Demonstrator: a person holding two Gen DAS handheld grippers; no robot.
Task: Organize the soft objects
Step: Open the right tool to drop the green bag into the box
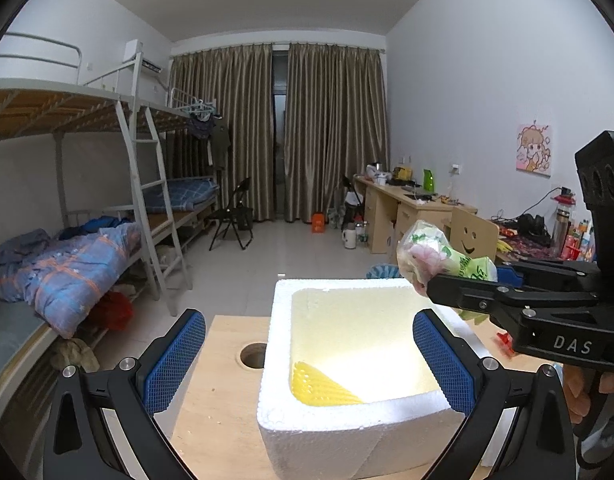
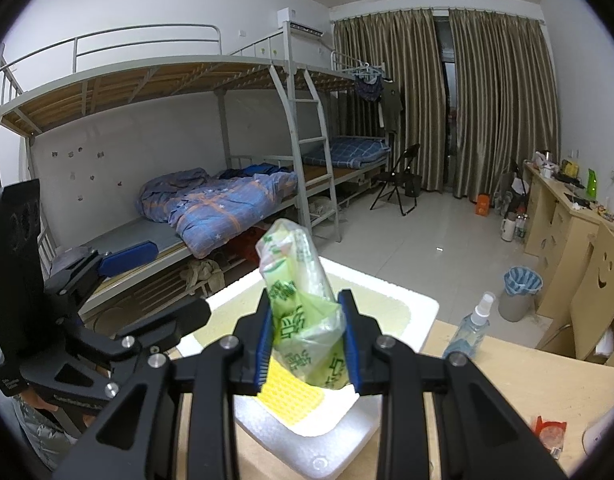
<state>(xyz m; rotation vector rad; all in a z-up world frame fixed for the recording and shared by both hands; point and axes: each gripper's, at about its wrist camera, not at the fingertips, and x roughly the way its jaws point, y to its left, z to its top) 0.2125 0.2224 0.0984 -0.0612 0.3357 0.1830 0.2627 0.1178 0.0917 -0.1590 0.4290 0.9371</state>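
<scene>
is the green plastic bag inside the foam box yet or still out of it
Out. The right gripper holds the green bag in the air above the foam box.

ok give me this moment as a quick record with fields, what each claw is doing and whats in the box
right claw: shut on green plastic bag, held above the box
left claw: open, holding nothing, fingers either side of the box's near part
foam box: white, open top, on wooden table
box contents: yellow mesh piece
nearby: spray bottle on the table beside the box
</scene>
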